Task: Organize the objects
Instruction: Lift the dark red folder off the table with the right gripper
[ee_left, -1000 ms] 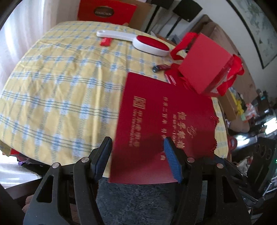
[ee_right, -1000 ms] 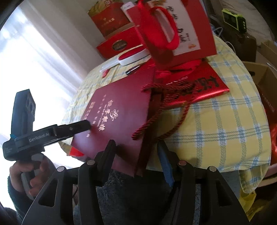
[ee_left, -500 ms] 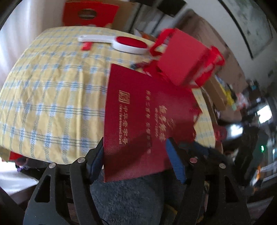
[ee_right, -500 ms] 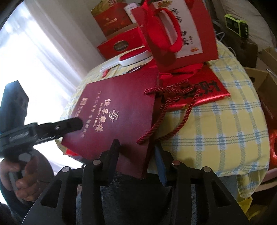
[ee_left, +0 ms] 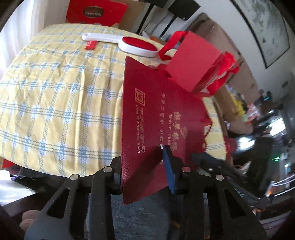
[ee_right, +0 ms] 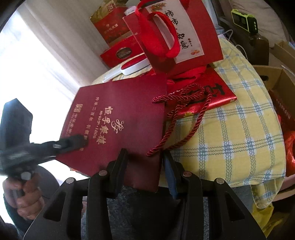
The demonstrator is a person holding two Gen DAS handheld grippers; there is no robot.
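Note:
A flat dark red paper bag (ee_left: 156, 110) with gold lettering hangs over the near edge of the table, its near end raised. My left gripper (ee_left: 143, 157) has the bag's near edge between its closing jaws: the blue pad lies on the printed face and the other finger is hidden under it. In the right wrist view that left gripper (ee_right: 73, 143) presses on the bag (ee_right: 119, 114) from the left. My right gripper (ee_right: 144, 155), jaws closing too, pinches the bag's near right corner. The bag's rope handles (ee_right: 184, 114) trail over the cloth.
The table wears a yellow checked cloth (ee_left: 55, 92). Behind the bag stand a small red gift bag (ee_left: 193, 61) with ribbon handles, a white and red brush (ee_left: 136, 44) and a red box (ee_left: 95, 11). A flat red packet (ee_right: 215, 94) lies right. A hand (ee_right: 22, 190) holds the left gripper.
The left jaws have narrowed from wide apart onto the bag. The bag's near end has risen off the table and tilted. The right jaws have closed a little around its corner.

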